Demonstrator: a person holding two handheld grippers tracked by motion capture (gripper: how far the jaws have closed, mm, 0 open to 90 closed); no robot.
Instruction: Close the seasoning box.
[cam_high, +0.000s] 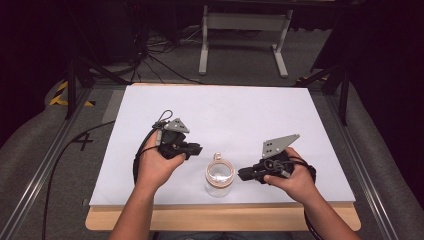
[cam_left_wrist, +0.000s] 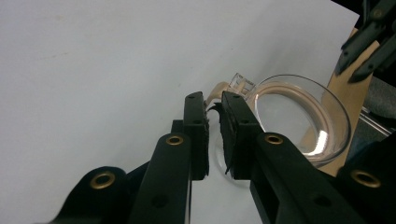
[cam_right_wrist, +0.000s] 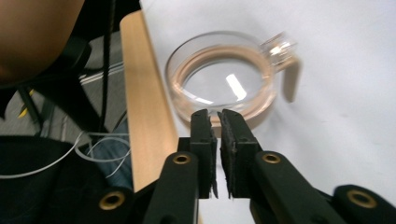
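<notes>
A clear jar (cam_high: 219, 177) stands near the desk's (cam_high: 260, 110) front edge. The left claw (cam_high: 194, 148) and right claw (cam_high: 243, 174) flank it, both nearly closed and empty.

A wooden table (cam_high: 100, 220) — white sheet (cam_high: 240, 115) over it — carries one clear glass jar (cam_high: 219, 176).

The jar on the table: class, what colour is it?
The jar is clear glass with a tan band, best seen in the right gripper view.
</notes>
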